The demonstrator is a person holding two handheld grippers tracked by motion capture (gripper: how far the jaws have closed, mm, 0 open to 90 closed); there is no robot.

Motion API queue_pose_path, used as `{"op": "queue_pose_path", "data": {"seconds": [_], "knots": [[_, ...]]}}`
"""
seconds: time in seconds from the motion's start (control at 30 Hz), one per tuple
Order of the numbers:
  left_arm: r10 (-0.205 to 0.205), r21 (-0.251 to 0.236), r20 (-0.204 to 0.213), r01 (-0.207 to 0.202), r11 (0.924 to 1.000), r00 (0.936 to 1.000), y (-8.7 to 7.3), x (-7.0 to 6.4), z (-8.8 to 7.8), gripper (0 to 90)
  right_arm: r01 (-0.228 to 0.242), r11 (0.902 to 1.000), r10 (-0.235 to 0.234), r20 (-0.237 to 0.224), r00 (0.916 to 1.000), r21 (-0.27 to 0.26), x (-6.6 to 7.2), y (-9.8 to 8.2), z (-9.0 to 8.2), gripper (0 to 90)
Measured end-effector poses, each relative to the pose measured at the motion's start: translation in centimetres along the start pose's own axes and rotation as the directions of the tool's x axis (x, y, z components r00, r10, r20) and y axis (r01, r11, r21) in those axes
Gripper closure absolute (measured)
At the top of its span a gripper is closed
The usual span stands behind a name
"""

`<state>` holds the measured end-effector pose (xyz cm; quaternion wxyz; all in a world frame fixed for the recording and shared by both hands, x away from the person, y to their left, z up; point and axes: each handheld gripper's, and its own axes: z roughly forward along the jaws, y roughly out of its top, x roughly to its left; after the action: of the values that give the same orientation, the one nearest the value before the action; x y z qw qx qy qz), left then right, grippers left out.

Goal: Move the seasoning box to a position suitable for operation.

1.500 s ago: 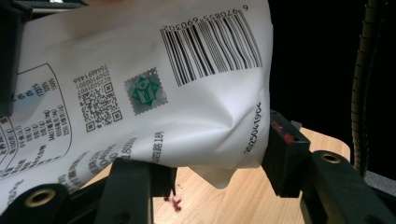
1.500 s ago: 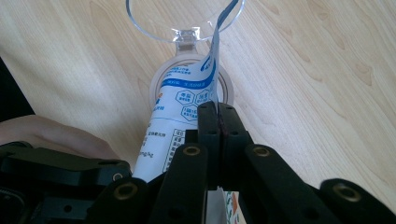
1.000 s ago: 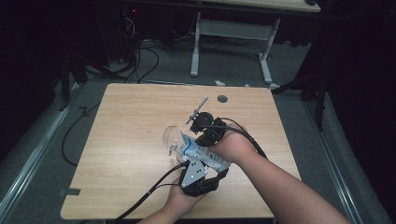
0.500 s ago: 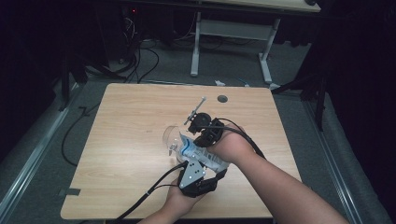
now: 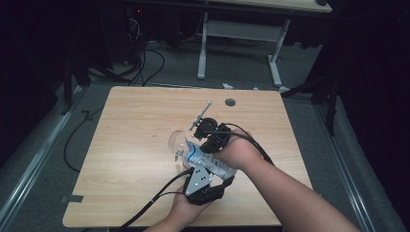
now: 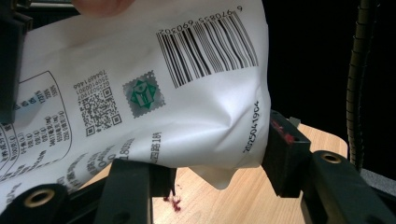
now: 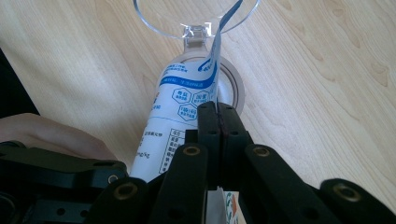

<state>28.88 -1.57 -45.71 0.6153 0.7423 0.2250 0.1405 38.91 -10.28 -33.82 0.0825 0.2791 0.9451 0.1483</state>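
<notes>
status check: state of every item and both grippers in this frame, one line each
pouch: white printed bag, held off the table, top tilted toward the glass
clear glass: on the table; the pouch's blue-edged tip reaches over its rim; contents not discernible
left gripper: jaws closed on the pouch's lower body
right gripper: jaws pinched together on the pouch's edge
table: wooden top, a small dark red stain near the left gripper
</notes>
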Motion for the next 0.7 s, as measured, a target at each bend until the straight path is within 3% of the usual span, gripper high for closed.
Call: {"op": "queue_pose_path", "data": {"seconds": [0.3, 0.7], "knots": [[0.02, 0.005, -0.004, -0.02, 0.9998, 0.9998, -0.2, -0.1, 0.0, 51.9, 0.0, 1.0, 0.0, 0.002, 1.0, -0.003, 0.0, -0.1, -0.1, 90.0], [0.042, 0.037, 0.001, -0.042, 0.9984, 0.9991, -1.7, -0.3, 0.1, 51.0, 0.001, 1.0, -0.001, -0.008, 1.0, 0.007, 0.3, -0.6, 0.1, 90.0]]}}
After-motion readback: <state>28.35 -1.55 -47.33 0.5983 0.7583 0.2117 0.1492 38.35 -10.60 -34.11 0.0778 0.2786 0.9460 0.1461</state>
